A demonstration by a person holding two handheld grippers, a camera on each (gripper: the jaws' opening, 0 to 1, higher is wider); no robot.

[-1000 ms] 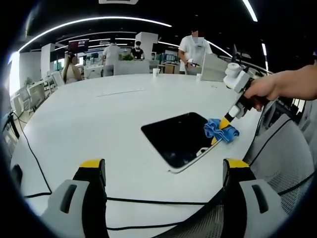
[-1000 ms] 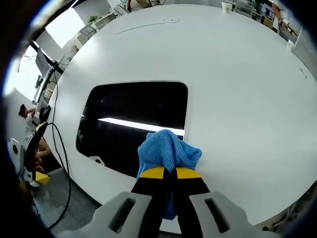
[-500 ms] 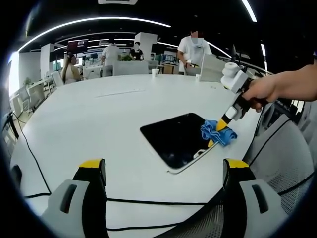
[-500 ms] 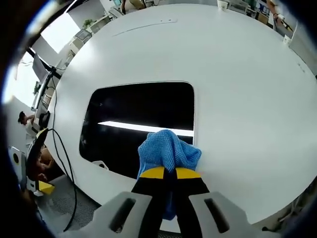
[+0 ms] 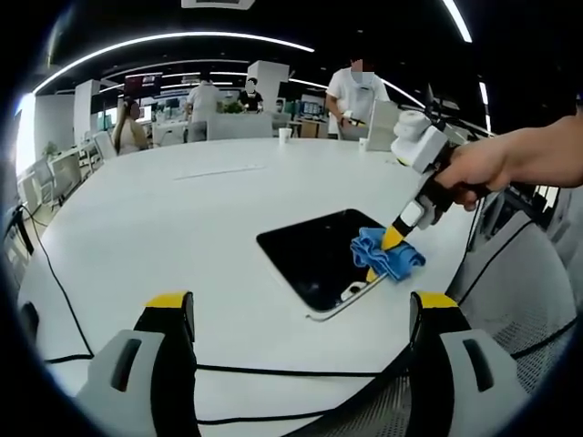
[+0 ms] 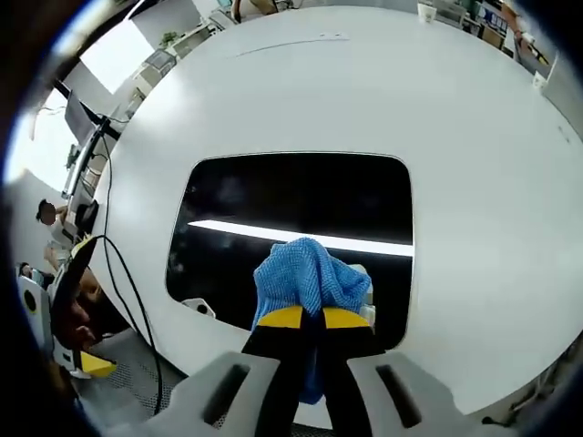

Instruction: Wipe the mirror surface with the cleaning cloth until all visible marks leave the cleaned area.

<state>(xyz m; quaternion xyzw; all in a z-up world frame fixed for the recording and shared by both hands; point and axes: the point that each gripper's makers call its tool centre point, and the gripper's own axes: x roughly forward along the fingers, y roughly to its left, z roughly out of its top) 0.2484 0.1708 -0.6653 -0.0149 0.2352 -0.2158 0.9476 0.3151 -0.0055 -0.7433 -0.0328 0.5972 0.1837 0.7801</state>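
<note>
A dark rectangular mirror (image 5: 314, 257) (image 6: 291, 205) lies flat on the white table (image 5: 164, 237), reflecting a ceiling light strip. My right gripper (image 6: 314, 319) (image 5: 381, 259) is shut on a bunched blue cleaning cloth (image 6: 310, 278) (image 5: 386, 254), which presses on the mirror's near right part. A person's hand (image 5: 483, 168) holds that gripper. My left gripper (image 5: 301, 309) is open with nothing between its yellow-tipped jaws, low over the table's near edge and well short of the mirror.
A black cable (image 5: 273, 369) runs along the table's near edge, and another (image 6: 118, 282) hangs off the table beside the mirror. Mesh chairs (image 5: 519, 300) stand at the right. Cups (image 5: 287, 133) stand at the far side, with several people (image 5: 360, 91) beyond.
The right gripper has carried the cloth from the mirror's right edge onto the glass, toward its middle. The left gripper has stayed still.
</note>
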